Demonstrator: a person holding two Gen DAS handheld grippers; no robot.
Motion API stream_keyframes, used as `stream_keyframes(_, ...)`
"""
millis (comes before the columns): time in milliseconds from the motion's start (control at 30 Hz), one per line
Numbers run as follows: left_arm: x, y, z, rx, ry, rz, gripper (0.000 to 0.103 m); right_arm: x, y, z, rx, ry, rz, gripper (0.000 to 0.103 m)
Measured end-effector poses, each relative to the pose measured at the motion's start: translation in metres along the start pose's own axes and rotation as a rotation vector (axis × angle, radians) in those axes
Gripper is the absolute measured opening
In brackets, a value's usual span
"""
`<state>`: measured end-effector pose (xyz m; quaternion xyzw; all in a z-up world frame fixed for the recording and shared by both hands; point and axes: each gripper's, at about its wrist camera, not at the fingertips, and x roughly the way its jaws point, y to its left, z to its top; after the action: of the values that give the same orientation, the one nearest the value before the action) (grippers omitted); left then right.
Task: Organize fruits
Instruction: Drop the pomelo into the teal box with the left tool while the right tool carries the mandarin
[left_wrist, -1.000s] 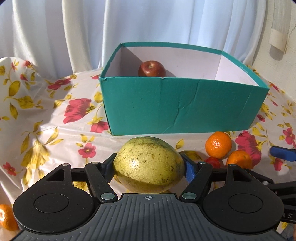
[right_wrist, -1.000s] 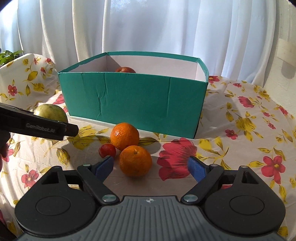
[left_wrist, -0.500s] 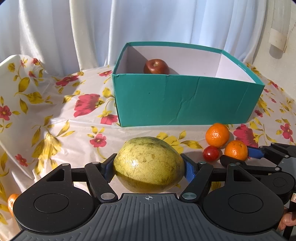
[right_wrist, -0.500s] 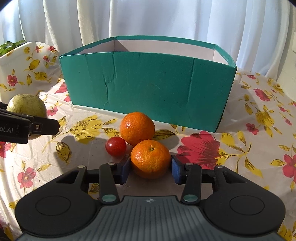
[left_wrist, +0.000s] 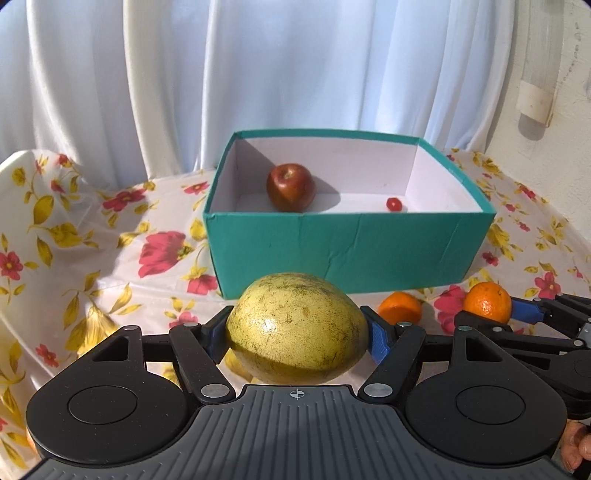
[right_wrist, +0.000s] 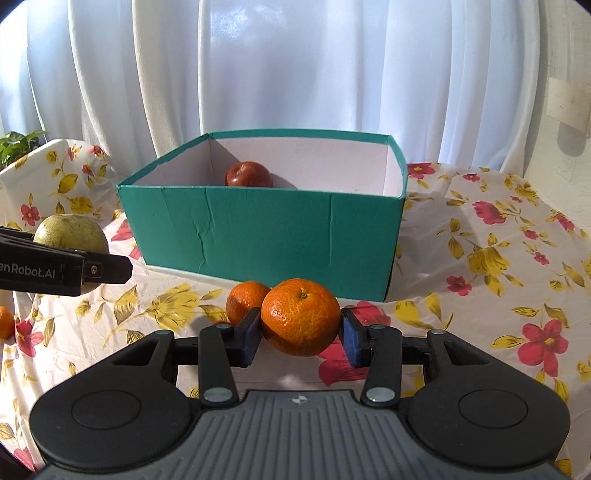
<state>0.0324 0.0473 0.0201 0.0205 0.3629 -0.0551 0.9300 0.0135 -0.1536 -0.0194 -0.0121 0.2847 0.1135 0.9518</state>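
The left gripper is clenched on a big yellow-green fruit, its blue pads pressing the fruit's two sides, just in front of the teal box. The fruit hangs clear of the table, near the box's front wall.

The right gripper grasps an orange, pads tight against both sides, also in front of the box and towards its right end as the left camera sees it. A second orange lies on the table just behind the held one, close to the box's front wall.

Inside the box a red apple sits near the back left corner, and a small red fruit lies on the box floor to the apple's right. Another orange rests on the table well left of the box. A white curtain hangs behind the box.
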Motion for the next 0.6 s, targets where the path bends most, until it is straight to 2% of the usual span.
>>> stream_keyframes(100, -0.005, -0.010, 0.017, 0.033, -0.046, -0.003, 0.076, -0.010, -0.006, 0.005, 0.021, -0.025, -0.006, 0.044)
stream_keyframes(267, -0.001, -0.017, 0.047, 0.043, -0.079, -0.001, 0.076, -0.023, -0.015, 0.004, 0.062, -0.041, -0.029, 0.044)
stream_keyframes(433, 0.017, -0.015, 0.072, 0.035, -0.097, 0.042, 0.076, -0.035, -0.024, 0.002, 0.084, -0.060, -0.055, 0.044)
stream_keyframes(600, 0.037, -0.013, 0.087, 0.022, -0.087, 0.045, 0.076, -0.050, -0.031, -0.002, 0.101, -0.090, -0.092, 0.044)
